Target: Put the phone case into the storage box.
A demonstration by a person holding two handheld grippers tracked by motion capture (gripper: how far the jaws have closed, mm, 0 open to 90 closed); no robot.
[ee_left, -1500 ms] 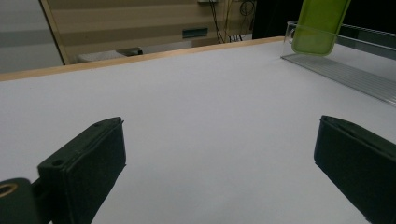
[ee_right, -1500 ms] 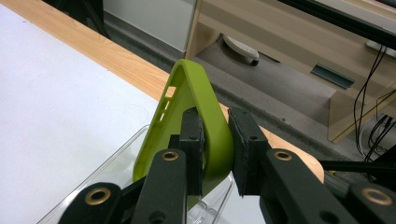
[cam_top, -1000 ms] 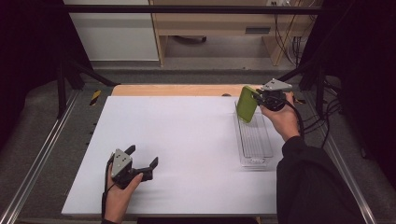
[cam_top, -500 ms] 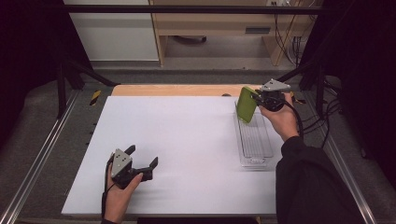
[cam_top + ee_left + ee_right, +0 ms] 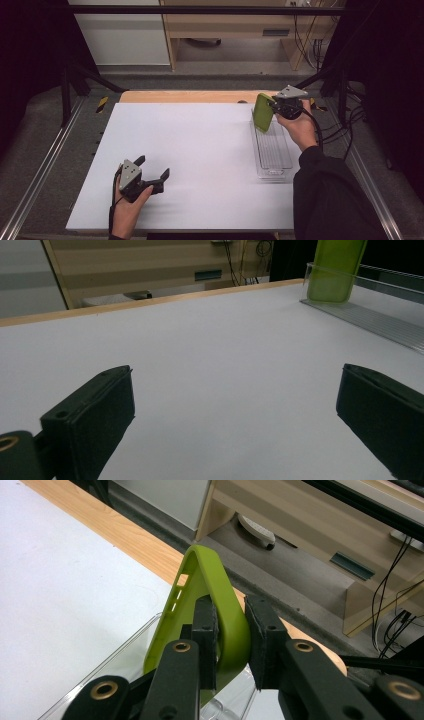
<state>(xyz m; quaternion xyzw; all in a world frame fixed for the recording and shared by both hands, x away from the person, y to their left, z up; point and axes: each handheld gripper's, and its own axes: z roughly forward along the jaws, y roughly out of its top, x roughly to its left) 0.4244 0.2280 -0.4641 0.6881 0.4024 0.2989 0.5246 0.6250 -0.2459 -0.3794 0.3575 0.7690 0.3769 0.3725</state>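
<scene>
Right gripper (image 5: 272, 106) clamped on green phone case (image 5: 262, 112) above clear tray (image 5: 272, 150); left gripper (image 5: 152, 170) apart, no legible writing

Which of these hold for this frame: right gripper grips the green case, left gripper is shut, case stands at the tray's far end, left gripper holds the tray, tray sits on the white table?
1. The right gripper is shut on the green case. True.
2. The left gripper is shut. False: its jaws stand wide apart with nothing between them.
3. The case stands at the far end of the clear tray. True.
4. The left gripper holds the tray. False: it rests near the table's near left, apart from the tray.
5. The tray sits on the white table. True.
</scene>
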